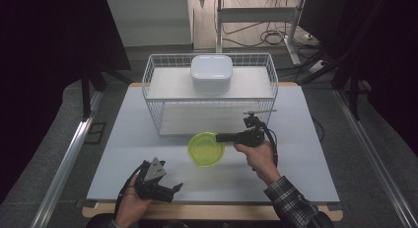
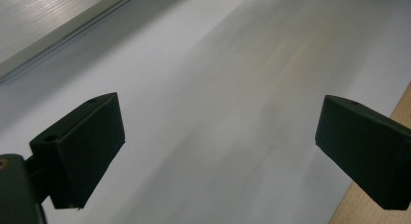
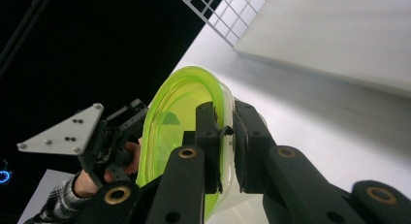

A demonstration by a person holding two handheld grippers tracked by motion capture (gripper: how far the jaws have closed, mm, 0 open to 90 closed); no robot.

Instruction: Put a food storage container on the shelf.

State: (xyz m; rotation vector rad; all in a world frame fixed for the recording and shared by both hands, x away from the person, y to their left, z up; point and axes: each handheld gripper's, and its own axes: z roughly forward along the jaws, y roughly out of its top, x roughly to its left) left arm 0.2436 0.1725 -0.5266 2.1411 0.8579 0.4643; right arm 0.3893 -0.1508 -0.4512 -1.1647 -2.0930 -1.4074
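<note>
A translucent lime-green bowl (image 1: 206, 150) hangs just above the white tabletop in front of the wire basket. My right gripper (image 1: 222, 137) is shut on its right rim, pointing left. In the right gripper view one jaw sits inside the green bowl (image 3: 170, 122) and the other outside, with the wall pinched between them by my right gripper (image 3: 228, 136). My left gripper (image 1: 175, 188) rests near the table's front edge, open. In the left gripper view my left gripper (image 2: 218, 146) has wide-apart jaws with nothing but bare table between them.
A white wire basket (image 1: 156, 114) stands at the back of the table (image 1: 305, 154), with a white lidded container (image 1: 212, 72) on its upper shelf. The basket's lower shelf (image 3: 339, 35) lies just beyond the bowl. A wooden table edge (image 2: 383, 209) runs along the front.
</note>
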